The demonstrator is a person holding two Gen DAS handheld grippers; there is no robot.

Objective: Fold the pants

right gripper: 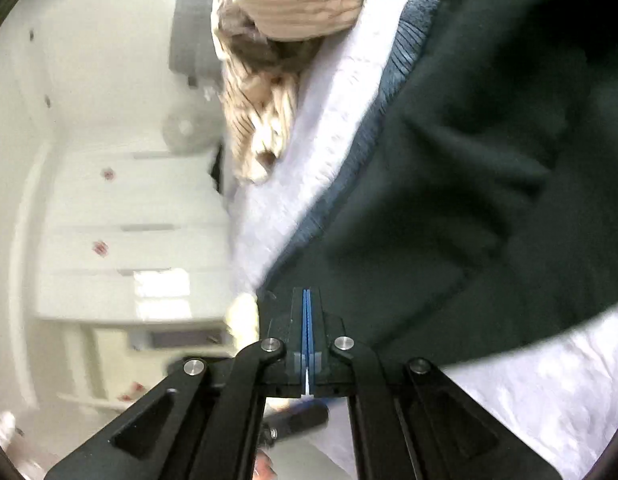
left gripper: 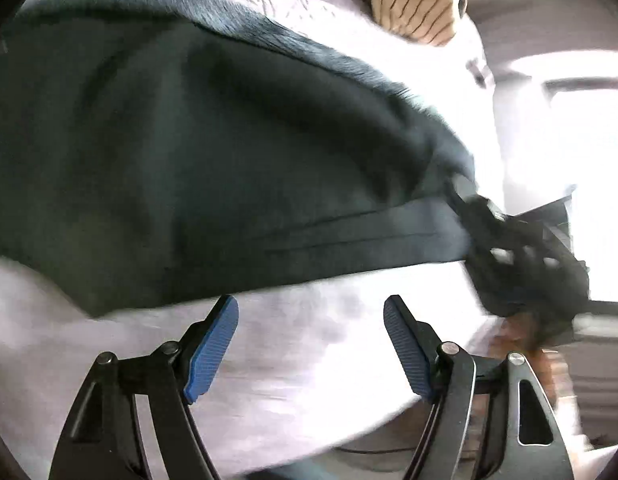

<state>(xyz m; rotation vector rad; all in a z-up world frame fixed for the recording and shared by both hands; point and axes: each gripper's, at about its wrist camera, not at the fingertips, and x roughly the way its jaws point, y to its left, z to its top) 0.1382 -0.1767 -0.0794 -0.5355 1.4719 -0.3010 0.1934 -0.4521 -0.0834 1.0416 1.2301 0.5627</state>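
The bed (left gripper: 309,360) under its pale sheet carries the dark pants (left gripper: 189,168), spread across the middle. We should carry the fold over evenly, keeping the cloth taut. Bare sheet lies on our side of the pants; striped cloth (right gripper: 293,4) crowds the far edge. Left hand-held gripper (left gripper: 311,344) is apart, holding nothing; right hand-held gripper (right gripper: 307,312) is pressed together at the pants' edge, apparently pinching it.

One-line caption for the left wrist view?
Open left gripper hovers over white bedsheet, just short of the dark pants; right gripper at their corner.
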